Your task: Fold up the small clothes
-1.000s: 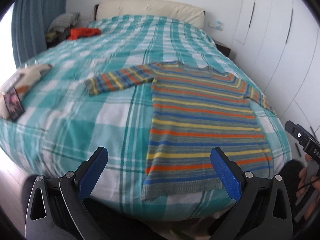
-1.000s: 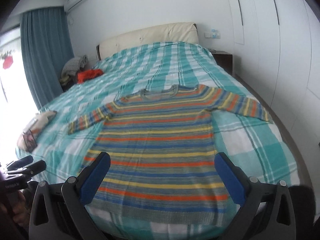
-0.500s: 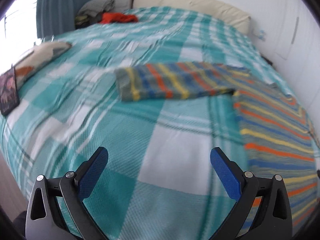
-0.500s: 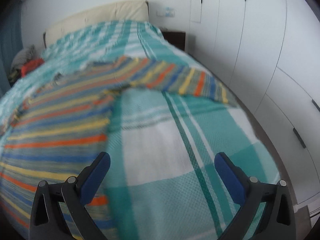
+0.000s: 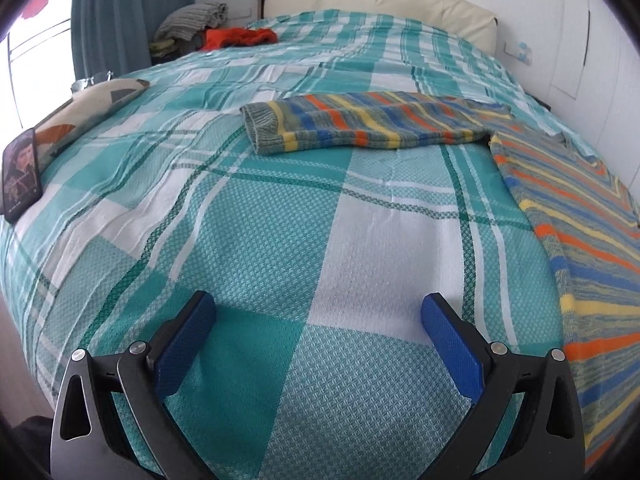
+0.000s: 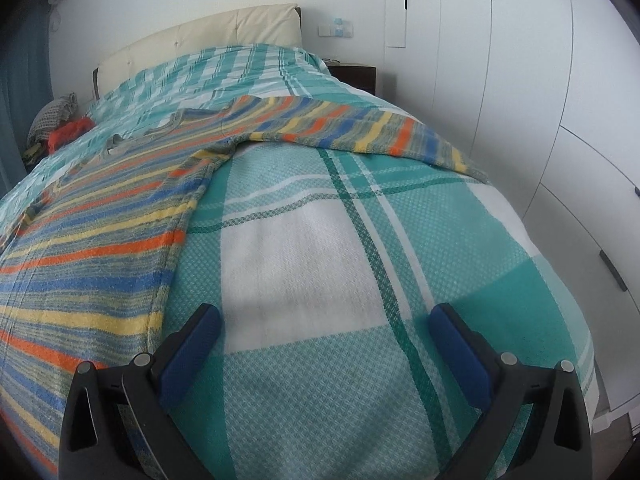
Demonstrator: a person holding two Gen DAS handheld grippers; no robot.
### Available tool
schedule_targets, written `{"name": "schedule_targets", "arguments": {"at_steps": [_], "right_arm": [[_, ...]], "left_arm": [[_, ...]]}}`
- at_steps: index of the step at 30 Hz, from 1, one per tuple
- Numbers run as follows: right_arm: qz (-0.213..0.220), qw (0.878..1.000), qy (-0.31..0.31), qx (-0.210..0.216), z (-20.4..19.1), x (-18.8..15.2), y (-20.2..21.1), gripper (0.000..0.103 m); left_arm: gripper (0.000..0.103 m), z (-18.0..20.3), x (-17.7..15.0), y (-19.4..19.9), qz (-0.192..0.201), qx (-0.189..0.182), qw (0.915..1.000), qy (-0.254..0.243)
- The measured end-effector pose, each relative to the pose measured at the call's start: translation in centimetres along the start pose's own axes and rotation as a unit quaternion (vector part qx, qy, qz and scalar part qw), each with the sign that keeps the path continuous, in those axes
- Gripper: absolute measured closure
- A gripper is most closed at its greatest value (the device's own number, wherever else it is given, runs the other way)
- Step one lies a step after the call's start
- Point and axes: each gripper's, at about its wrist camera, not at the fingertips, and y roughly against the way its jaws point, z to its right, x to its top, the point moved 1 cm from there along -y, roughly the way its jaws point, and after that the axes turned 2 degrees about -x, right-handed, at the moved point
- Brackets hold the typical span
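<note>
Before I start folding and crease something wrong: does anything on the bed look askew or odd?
Nothing stands out. The striped sweater lies flat on the plaid bedspread, both sleeves spread outward, and both grippers hover open.

No words or numbers could be read anywhere, not even on the dark picture card [image 5: 21, 176] on the bed.

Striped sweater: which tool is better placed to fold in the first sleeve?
Probably left. The left tool is open, facing the left sleeve cuff squarely. The right tool is open too, but the right sleeve runs toward the bed edge.
</note>
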Motion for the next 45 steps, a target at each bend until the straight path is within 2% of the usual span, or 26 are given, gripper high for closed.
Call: {"name": "schedule_targets", "arguments": {"at_steps": [45], "right_arm": [[0.006,1.000,0.003,-0.002,-0.08,-0.12,-0.08,0.000]], "left_arm": [[0.000,0.20,0.13,-0.37,0.003,0.006,1.0000,-0.003]]}}
